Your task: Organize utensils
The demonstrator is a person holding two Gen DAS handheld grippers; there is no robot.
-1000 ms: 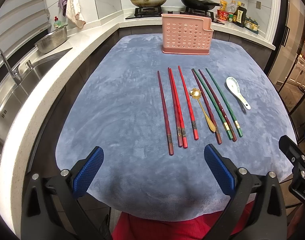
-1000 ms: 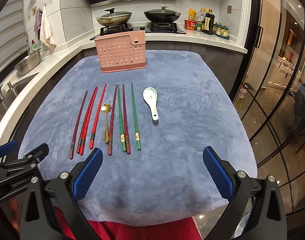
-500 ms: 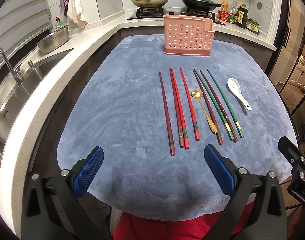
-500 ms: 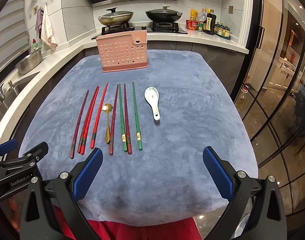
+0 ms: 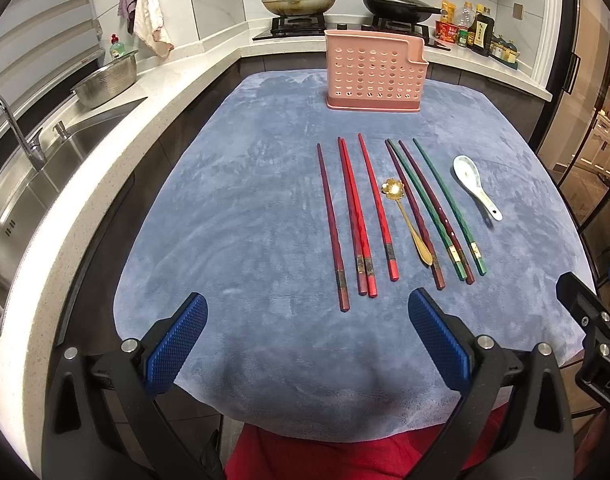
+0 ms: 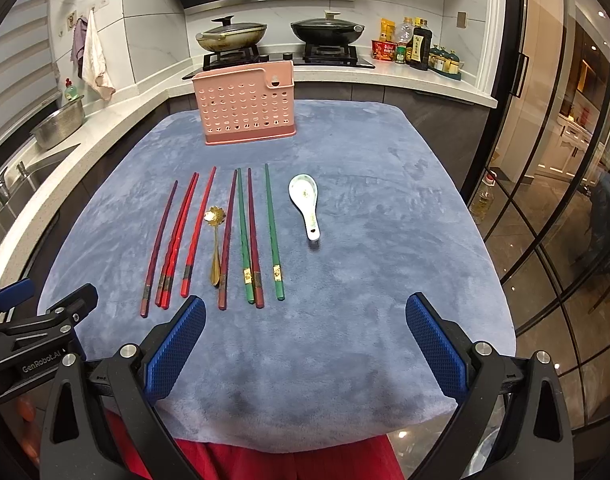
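Nearby, left tongs (image 5: 305, 344) and right tongs (image 6: 305, 344) spread wide, over cloth's (image 6: 345, 320) bare near edge

Readable text is scarce. In the right wrist view, the left gripper (image 6: 41, 320), seen at the lower left edge, carries white lettering "GenRobot.AI" on its black body. In the left wrist view, the right gripper (image 5: 593, 332) at the lower right edge shows a label starting "DA", cut off by the frame edge. The dark sauce bottle (image 6: 420, 46) on the back counter has a label with printed characters, too small to read. The red packet (image 6: 384, 49) beside it has print, also illegible. The sink (image 5: 9, 226) rim carries a small stamped mark, unreadable. Gold bands on the chopsticks (image 6: 277, 273) show a pattern, no legible text.
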